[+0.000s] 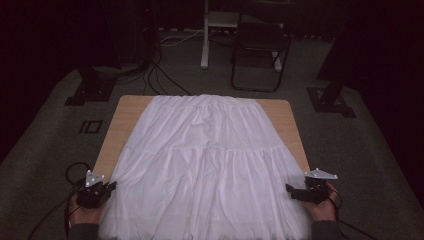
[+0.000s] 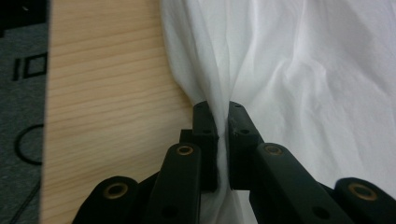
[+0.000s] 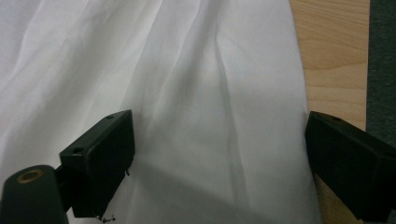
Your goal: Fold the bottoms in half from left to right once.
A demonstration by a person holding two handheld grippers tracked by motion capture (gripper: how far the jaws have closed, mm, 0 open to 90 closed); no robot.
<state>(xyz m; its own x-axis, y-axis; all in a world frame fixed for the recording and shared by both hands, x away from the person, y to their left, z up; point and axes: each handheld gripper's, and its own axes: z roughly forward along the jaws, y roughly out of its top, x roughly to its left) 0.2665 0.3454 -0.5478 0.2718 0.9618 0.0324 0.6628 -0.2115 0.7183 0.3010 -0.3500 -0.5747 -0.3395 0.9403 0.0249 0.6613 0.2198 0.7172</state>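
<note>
The big white ruffled cloth skirt lies flat on the pale wooden table, its hem near me. My left gripper pinches a fold at its left edge. My right gripper is wide open over the right edge. I should close it on the cloth, then lift both sides evenly.

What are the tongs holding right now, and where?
The left tongs pinch the white skirt at its left side edge. The right tongs stand open over its right edge, gripping nothing.
</note>
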